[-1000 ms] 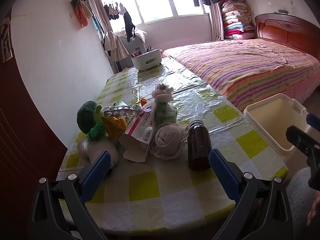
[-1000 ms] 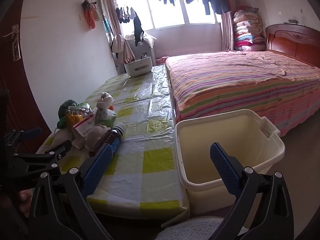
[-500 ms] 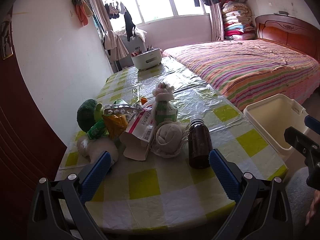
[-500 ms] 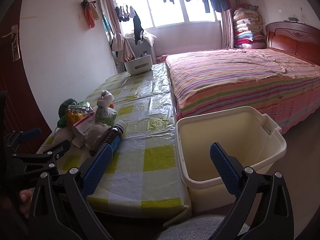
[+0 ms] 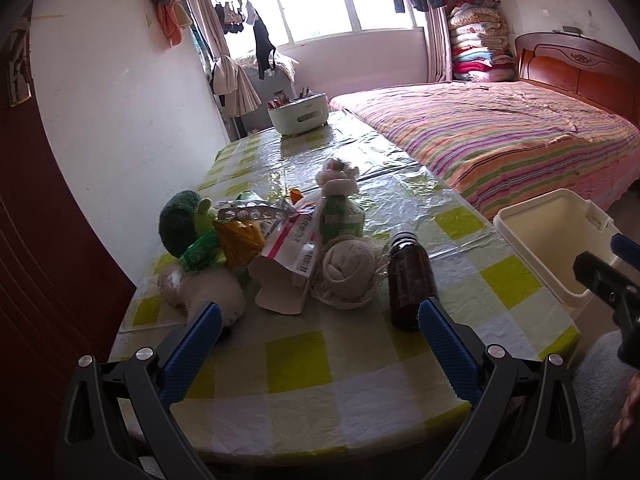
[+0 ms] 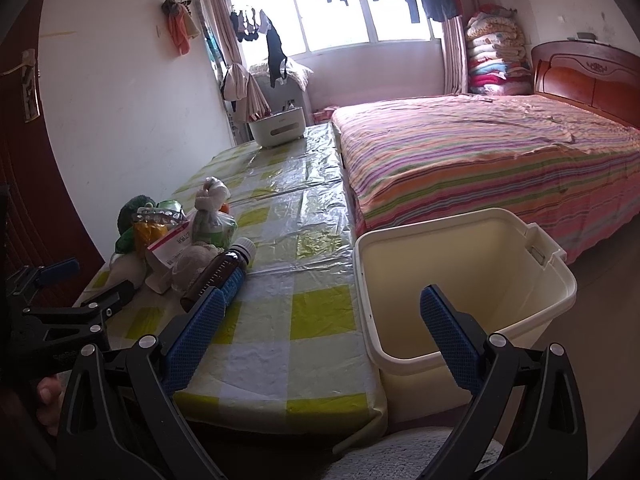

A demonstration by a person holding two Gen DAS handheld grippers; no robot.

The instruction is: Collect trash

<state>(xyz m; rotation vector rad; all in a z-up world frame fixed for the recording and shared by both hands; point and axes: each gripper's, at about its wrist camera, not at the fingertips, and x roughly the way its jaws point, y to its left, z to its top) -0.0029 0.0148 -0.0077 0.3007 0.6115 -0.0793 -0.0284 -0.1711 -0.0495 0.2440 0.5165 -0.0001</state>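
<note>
A pile of trash lies on the checked table [image 5: 300,364]: a brown bottle [image 5: 410,280] lying on its side, a rolled white sock in netting [image 5: 347,270], a torn white-and-pink box [image 5: 286,256], an orange packet [image 5: 238,240], a tied bag with a green item [image 5: 340,208], a green plush [image 5: 180,224]. My left gripper [image 5: 316,316] is open and empty, just short of the pile. My right gripper [image 6: 320,300] is open and empty, between the table edge and the cream bin [image 6: 464,280]. The bottle also shows in the right wrist view [image 6: 220,276].
A white caddy [image 5: 298,114] stands at the table's far end. A striped bed [image 5: 500,136] runs along the right side. A white wall [image 5: 112,112] and a dark red door [image 5: 36,280] are on the left. The bin [image 5: 556,240] stands off the table's right edge.
Both grippers have barely shifted; the views drift slightly. Nothing was picked up or released.
</note>
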